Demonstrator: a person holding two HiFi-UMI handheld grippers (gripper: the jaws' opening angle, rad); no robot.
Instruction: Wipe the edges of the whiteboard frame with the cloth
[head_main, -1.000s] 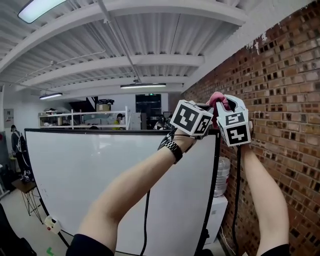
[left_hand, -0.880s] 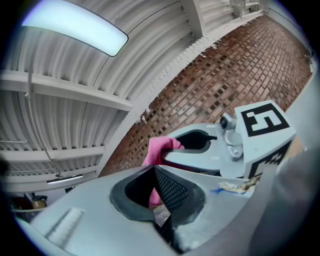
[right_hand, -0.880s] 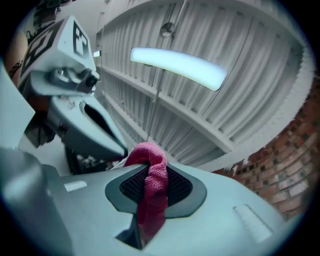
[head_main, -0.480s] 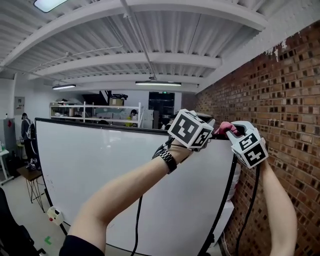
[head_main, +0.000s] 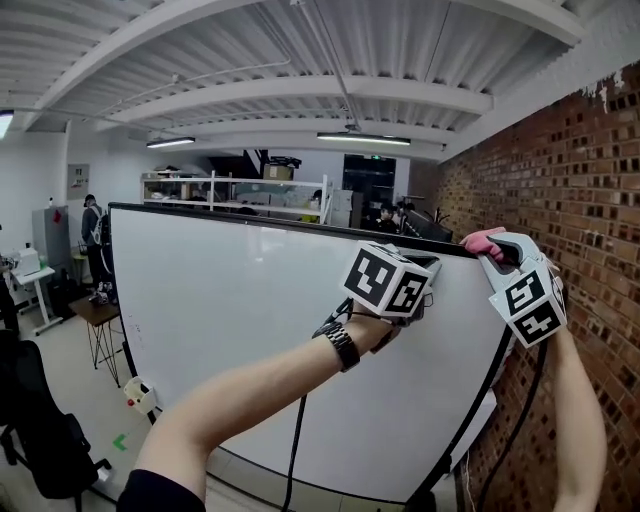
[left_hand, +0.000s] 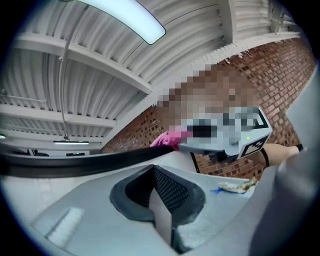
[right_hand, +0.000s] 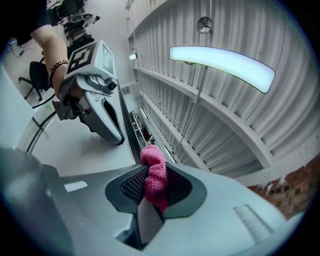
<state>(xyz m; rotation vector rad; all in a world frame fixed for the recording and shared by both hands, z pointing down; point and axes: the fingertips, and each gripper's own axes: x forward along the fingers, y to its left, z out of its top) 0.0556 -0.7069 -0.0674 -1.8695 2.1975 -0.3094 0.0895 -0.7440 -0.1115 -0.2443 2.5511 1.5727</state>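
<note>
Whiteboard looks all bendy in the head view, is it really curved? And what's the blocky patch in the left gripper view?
Head view: the wide lens bows the whiteboard; it's probably flat. Left gripper view: that patch is a mosaic added afterwards, not a real thing, and the lamp glares white. Right gripper view: the picture bulges too, but the cloth looks sharp.

Cloth (right_hand: 154, 175) nubby terry, matt — whiteboard (head_main: 230, 320) smooth, glossy; frame (head_main: 280, 228) matt, smooth; wall (head_main: 590, 180) rough brick.
</note>
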